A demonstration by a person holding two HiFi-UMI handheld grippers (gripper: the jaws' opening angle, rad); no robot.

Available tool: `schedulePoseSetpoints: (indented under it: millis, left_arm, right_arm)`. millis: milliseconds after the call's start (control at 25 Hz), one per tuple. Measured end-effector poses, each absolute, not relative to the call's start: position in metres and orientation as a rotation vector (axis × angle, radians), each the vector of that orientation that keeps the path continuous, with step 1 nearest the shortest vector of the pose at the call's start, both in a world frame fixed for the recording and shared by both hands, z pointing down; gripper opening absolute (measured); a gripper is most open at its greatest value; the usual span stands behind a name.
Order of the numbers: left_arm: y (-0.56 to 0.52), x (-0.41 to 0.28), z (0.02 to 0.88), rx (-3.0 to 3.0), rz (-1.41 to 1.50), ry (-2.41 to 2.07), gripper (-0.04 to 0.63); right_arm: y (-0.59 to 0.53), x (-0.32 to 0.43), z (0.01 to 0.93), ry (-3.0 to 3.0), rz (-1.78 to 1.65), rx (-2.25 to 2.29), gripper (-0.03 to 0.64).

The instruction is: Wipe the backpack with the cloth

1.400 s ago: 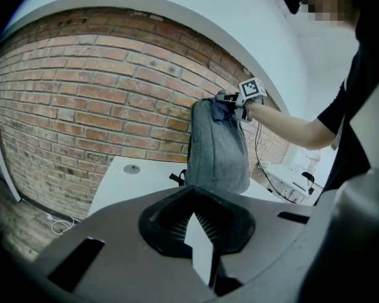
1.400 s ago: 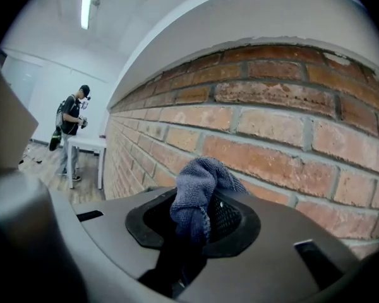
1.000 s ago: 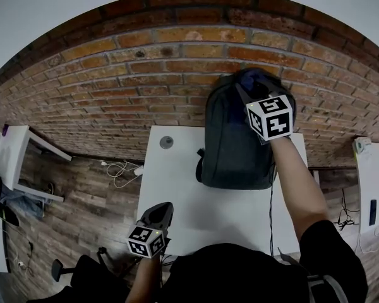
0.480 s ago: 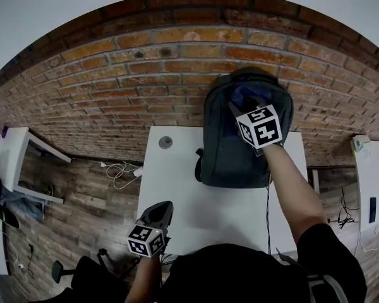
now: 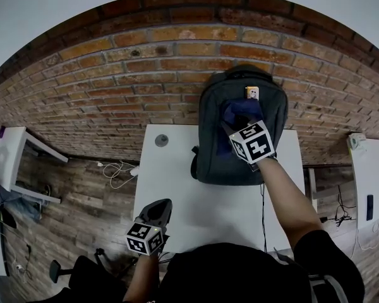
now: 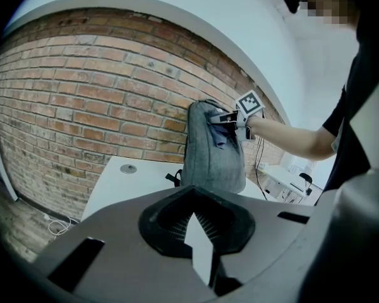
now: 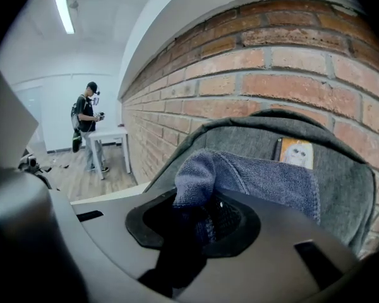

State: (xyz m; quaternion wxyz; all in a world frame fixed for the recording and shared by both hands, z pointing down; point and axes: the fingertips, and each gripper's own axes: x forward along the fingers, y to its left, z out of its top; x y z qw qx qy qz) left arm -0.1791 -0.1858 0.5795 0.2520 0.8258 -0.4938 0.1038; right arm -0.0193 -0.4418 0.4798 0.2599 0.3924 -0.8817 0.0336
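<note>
A red brick wall (image 5: 145, 74) was seen at the far side, and a white rectangular worktop (image 5: 177, 188) was set against it. A dark grey fabric backpack (image 5: 210, 145) was stood upright on the far right part of the worktop, against the wall. The right gripper (image 7: 193, 226) was held at the backpack's front, its jaws clenched on a blue terry cloth (image 5: 241, 111) laid against the fabric. The left gripper (image 5: 162, 207) was held over the near left edge, its jaws closed on nothing.
</note>
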Motion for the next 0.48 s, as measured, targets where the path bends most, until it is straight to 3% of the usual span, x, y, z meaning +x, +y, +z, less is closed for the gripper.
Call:
schedulePoseSetpoints:
  millis: [480]
  left_arm:
    - [-0.180, -0.175, 0.576, 2.258, 0.286, -1.339, -0.005]
  right_arm:
    - [-0.388, -0.021, 0.522, -2.386, 0.173, 1.008, 0.101]
